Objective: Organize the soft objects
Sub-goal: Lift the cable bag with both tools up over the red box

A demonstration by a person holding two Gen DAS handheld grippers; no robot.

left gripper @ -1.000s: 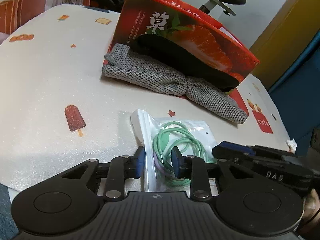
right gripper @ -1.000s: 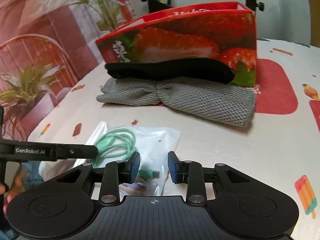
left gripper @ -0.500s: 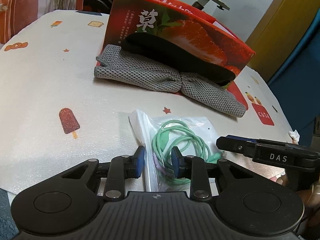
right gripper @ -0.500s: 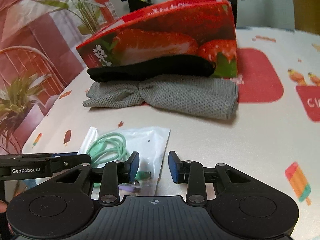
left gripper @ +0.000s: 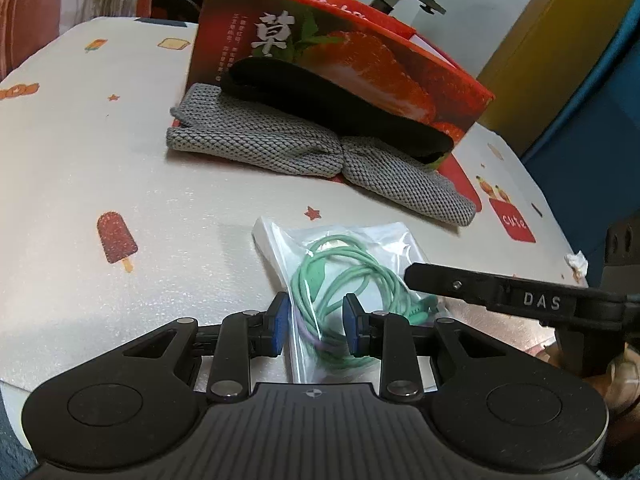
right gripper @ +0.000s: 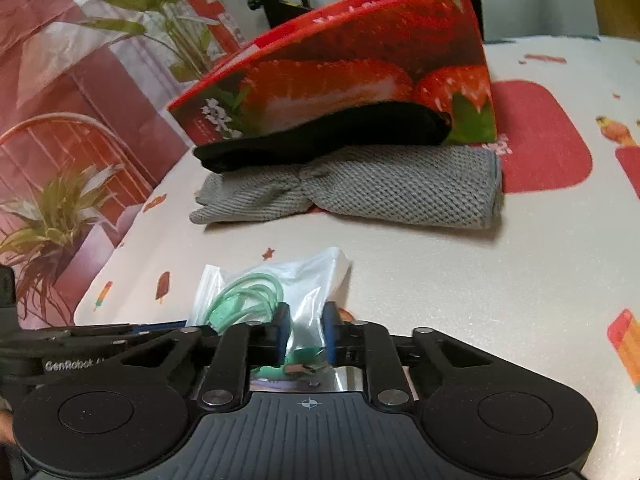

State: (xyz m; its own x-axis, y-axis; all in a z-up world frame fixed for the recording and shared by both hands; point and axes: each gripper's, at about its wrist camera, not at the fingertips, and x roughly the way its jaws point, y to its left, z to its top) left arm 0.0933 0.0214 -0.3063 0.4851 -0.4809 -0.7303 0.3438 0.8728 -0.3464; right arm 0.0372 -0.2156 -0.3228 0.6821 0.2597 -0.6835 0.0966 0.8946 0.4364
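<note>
A clear plastic bag with a coiled green cable (left gripper: 344,264) lies on the near part of the table. My left gripper (left gripper: 316,330) stands open over the bag's left edge, and the plastic between its pads lies flat. My right gripper (right gripper: 306,334) is closing on the bag's right part (right gripper: 308,276), which is bunched up between its blue pads. Seen from the left wrist, the right gripper's finger (left gripper: 480,288) reaches in over the bag. Farther back a folded grey knit cloth (left gripper: 280,148) (right gripper: 380,188) lies with a black cloth (left gripper: 320,108) (right gripper: 320,136) on top of it.
A red strawberry-print box (left gripper: 360,60) (right gripper: 340,68) stands right behind the cloths. The table cover (left gripper: 100,160) is white with printed popsicles and stars. A crumpled tissue (left gripper: 576,260) lies at the table's right edge. A plant-print curtain (right gripper: 60,120) hangs beyond the left edge.
The right gripper's jaws have narrowed onto the bag, and the plastic there has crumpled and risen. The left gripper's jaws keep the same gap.
</note>
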